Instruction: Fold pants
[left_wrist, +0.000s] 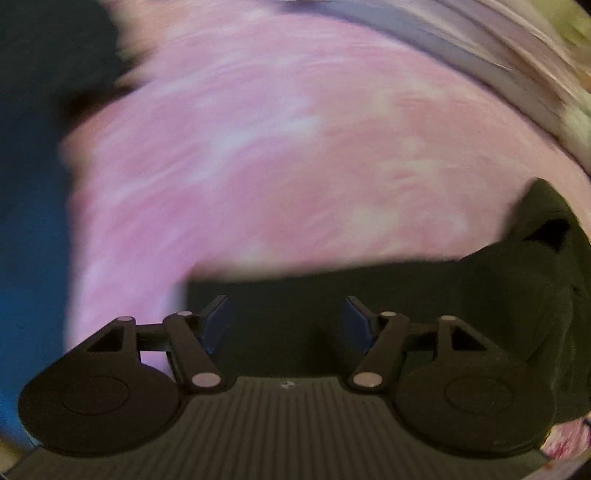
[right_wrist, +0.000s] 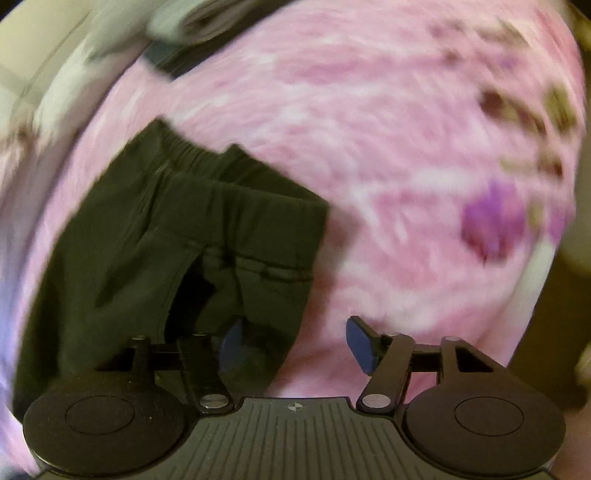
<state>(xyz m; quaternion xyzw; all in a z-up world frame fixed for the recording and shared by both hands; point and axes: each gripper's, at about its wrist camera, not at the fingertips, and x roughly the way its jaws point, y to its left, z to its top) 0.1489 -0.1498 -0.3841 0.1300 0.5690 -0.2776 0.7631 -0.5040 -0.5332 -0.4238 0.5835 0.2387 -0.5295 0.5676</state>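
Observation:
Dark pants (right_wrist: 177, 229) lie folded on a pink patterned bedspread (right_wrist: 388, 147), waistband toward the far side in the right wrist view. My right gripper (right_wrist: 293, 341) is open, its left finger over the near edge of the pants and its right finger over bare bedspread. In the left wrist view the pants (left_wrist: 424, 295) fill the lower right, a straight folded edge running across. My left gripper (left_wrist: 286, 319) is open just above that dark cloth with nothing between its fingers. Both views are blurred by motion.
Pink bedspread (left_wrist: 277, 155) covers most of the left wrist view. A dark blue mass (left_wrist: 33, 184) stands at its left edge. A grey band (left_wrist: 424, 40) and pale things lie along the far side; a pale, blurred thing (right_wrist: 177, 18) sits at the far left.

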